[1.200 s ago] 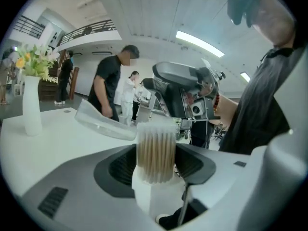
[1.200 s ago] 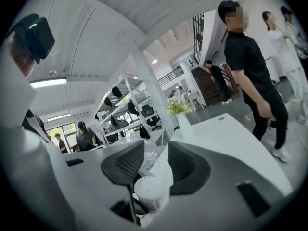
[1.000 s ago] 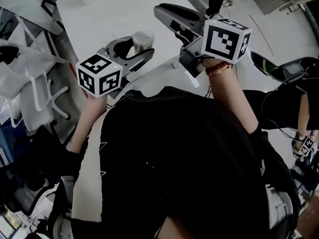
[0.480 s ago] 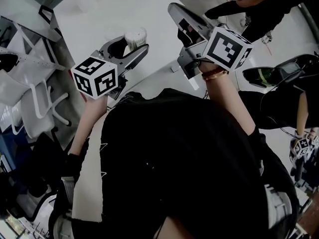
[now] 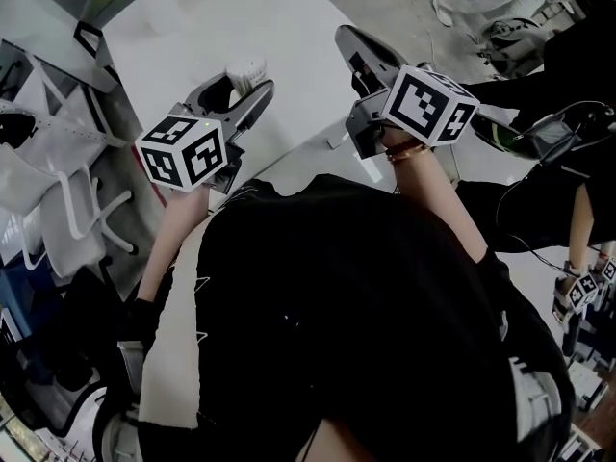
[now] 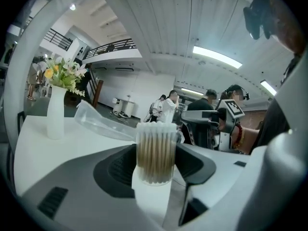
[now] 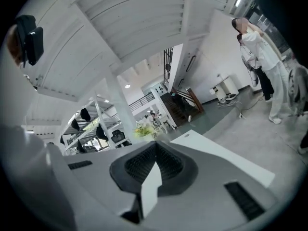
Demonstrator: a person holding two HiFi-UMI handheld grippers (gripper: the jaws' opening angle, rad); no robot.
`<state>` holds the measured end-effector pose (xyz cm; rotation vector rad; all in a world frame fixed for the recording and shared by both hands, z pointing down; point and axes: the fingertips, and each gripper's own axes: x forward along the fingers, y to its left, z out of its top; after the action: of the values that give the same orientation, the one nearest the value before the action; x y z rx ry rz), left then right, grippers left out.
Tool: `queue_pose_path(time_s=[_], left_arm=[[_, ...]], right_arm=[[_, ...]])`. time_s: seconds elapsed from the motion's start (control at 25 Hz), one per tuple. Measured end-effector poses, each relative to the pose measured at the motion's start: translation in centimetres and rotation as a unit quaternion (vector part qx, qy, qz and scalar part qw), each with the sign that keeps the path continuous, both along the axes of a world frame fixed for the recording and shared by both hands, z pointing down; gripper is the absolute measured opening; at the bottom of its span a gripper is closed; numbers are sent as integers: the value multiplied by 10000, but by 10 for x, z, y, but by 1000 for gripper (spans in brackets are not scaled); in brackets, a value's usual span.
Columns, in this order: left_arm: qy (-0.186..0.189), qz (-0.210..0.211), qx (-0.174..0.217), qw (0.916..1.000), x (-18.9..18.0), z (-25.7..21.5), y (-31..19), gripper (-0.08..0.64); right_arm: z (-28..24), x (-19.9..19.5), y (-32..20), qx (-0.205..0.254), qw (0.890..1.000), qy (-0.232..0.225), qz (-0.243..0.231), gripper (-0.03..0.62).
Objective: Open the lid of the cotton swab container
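My left gripper (image 5: 239,92) is shut on the cotton swab container (image 5: 245,71), a small clear tub packed with upright swabs. The tub has no lid on it. In the left gripper view the container (image 6: 155,150) stands upright between the two pads of the left gripper (image 6: 155,170). A clear plastic lid (image 6: 98,121) lies on the white table (image 5: 241,8) behind it. My right gripper (image 5: 348,38) is off to the right of the container, shut with nothing in it. In the right gripper view the pads of the right gripper (image 7: 154,153) meet with no gap.
A white vase of flowers (image 6: 56,114) stands at the table's far side. White chairs (image 5: 58,191) crowd the left edge of the table. Several people (image 6: 168,109) stand in the background, one of them holding another marker-cube gripper (image 6: 233,109).
My left gripper has drifted a little left with the container. The right gripper has swung to the right, away from the container.
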<state>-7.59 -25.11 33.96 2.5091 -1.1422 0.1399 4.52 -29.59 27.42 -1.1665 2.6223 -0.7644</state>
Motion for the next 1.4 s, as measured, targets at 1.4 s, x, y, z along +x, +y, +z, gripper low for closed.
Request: queue_pose_path(time_s=[1.4], left_arm=[[68, -612, -163, 9980, -29, 11, 21, 261]], right_arm=[[57, -1, 29, -680, 9938, 881, 70, 3]])
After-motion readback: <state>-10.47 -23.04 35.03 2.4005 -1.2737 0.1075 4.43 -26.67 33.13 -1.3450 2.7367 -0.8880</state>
